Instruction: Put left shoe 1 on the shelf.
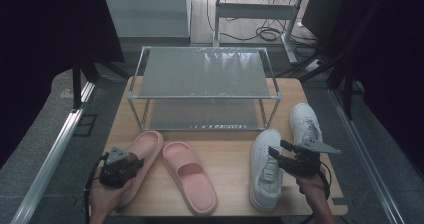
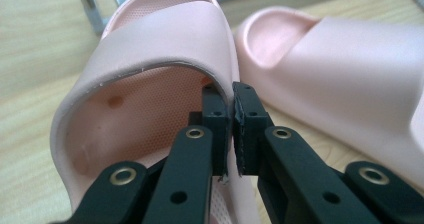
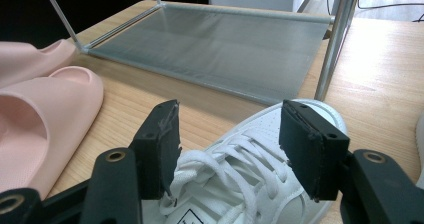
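The left hand-held gripper (image 2: pixel 227 129) is clamped on the side edge of the strap of a soft pink foam slide sandal (image 1: pixel 142 156) — one jaw inside under the band, the other outside, the pads nearly together with the thin rim pinched between them. This sandal lies at the front left of the light wooden desk (image 1: pixel 230 154), toe toward a two-tier metal-framed shoe rack with grey shelves (image 1: pixel 202 86). Its footbed is finely dotted, its wide band smooth and matte. Its twin pink sandal (image 1: pixel 190 176) lies just beside it. The right hand-held gripper (image 3: pixel 227 149) hovers with jaws apart over the laces of a white lace-up sneaker (image 1: pixel 265 169) — a second white sneaker (image 1: pixel 305 121) lies near the desk's right edge.
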A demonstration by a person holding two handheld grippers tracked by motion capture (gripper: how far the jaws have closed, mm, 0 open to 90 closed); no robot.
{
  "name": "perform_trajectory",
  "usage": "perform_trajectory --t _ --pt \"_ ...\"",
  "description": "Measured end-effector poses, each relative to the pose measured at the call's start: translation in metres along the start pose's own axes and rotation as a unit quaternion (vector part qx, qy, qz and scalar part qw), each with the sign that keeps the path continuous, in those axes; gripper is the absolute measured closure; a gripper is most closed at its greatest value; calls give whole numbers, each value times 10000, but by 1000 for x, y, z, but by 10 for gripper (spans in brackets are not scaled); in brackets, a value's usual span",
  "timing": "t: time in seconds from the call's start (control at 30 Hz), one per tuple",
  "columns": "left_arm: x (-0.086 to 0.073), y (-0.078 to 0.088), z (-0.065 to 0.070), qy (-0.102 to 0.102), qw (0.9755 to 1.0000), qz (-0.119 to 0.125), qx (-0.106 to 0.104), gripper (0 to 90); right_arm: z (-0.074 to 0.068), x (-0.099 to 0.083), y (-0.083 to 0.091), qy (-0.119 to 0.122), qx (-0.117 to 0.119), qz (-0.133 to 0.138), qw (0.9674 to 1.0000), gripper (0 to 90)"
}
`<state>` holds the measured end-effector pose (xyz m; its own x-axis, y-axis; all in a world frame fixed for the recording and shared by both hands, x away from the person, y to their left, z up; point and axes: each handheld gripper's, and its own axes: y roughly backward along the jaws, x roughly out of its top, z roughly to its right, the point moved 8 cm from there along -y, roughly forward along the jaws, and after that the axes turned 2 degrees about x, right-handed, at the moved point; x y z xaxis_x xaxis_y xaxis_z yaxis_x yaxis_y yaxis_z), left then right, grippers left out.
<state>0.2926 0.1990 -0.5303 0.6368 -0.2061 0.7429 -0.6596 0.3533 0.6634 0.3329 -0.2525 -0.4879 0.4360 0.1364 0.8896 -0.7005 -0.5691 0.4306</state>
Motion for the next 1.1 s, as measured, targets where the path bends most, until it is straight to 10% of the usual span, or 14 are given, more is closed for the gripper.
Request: perform_trajectory --t 0.57,1.1 --pt "92 -49 18 -581 9979 265 -51 860 3 1 1 -25 -3 24 10000 414" --pt "120 -107 16 -953 9947 220 305 861 4 0 0 -38 -6 3 10000 414"
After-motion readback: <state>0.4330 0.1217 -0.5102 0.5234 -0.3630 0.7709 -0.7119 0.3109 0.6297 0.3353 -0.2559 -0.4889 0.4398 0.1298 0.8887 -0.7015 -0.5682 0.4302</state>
